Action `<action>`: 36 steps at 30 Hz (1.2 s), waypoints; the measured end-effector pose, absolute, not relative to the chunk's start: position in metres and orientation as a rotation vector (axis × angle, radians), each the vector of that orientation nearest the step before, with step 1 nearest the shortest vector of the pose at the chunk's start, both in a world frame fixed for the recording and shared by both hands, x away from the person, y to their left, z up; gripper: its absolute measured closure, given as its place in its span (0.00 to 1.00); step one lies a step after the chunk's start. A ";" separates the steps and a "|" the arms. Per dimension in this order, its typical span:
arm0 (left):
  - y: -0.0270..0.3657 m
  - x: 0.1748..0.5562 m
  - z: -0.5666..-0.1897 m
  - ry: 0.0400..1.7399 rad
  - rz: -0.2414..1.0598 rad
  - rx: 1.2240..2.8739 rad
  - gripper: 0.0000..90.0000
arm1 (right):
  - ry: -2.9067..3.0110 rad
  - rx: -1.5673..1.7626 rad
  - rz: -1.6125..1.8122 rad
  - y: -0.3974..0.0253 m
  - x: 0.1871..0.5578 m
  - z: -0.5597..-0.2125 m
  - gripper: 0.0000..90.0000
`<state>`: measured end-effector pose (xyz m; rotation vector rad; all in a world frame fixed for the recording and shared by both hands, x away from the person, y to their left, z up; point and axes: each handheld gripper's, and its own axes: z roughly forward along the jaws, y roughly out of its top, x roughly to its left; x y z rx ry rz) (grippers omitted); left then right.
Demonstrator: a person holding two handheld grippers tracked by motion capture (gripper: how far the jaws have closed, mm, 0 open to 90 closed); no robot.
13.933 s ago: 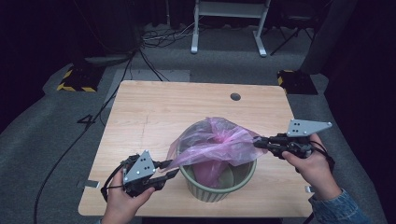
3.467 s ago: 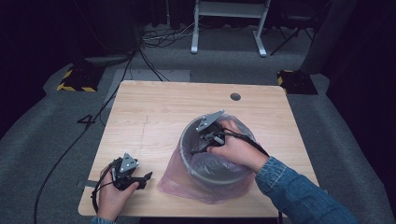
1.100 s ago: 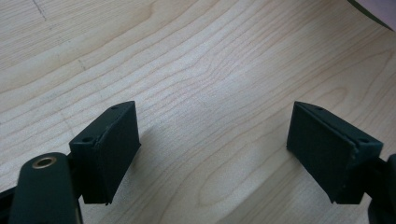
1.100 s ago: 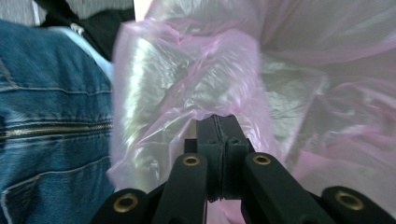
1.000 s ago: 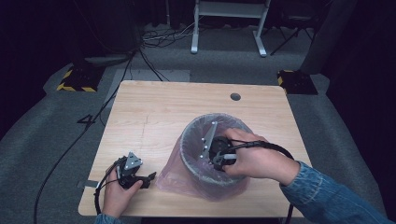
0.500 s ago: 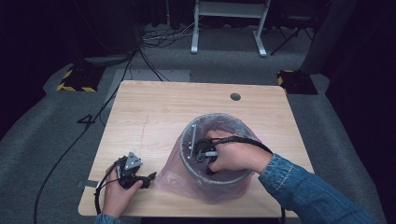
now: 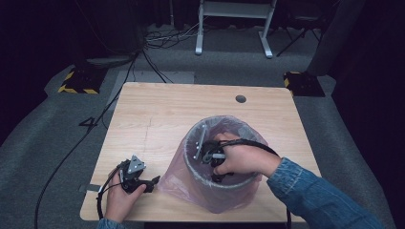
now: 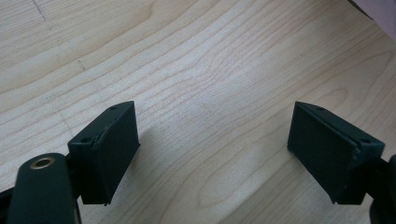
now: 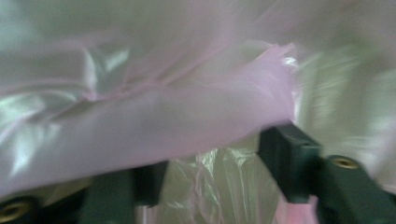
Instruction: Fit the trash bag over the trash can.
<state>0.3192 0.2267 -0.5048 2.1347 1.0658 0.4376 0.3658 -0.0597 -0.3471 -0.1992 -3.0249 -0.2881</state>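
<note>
Your left gripper (image 7: 152, 182) rests on the table (image 7: 157, 112) at seven o'clock, jaws spread wide on nothing. At center-right sits the bin (image 7: 220, 183), its pink bag (image 7: 179, 183) draped over the rim. Your right gripper (image 7: 206, 153) is inside, pressing the liner down (view blurred, so I cannot tell its jaws). Next, seat the bag at the bottom.

Blk tongs (image 7: 154, 182), grey tri plate, blk cables, denim sleeve (image 7: 310, 191)
</note>
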 end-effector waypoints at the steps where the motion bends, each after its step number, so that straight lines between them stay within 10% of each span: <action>1: 0.227 0.319 -0.505 1.066 0.437 2.134 0.18 | -3.027 -0.212 -0.334 -0.063 0.366 -0.339 0.41; 13: 0.227 0.319 -0.505 1.067 0.437 2.135 0.18 | -3.135 -0.399 -0.608 -0.107 0.378 -0.271 0.38; 18: 0.227 0.319 -0.505 1.066 0.438 2.135 0.18 | -3.211 -0.516 -0.613 -0.123 0.388 -0.260 0.52; 26: 0.226 0.319 -0.505 1.069 0.437 2.133 0.18 | -3.213 -0.680 -0.504 -0.142 0.408 -0.270 0.65; 36: 0.226 0.319 -0.505 1.067 0.437 2.135 0.18 | -3.183 -0.711 -0.288 -0.127 0.415 -0.309 0.58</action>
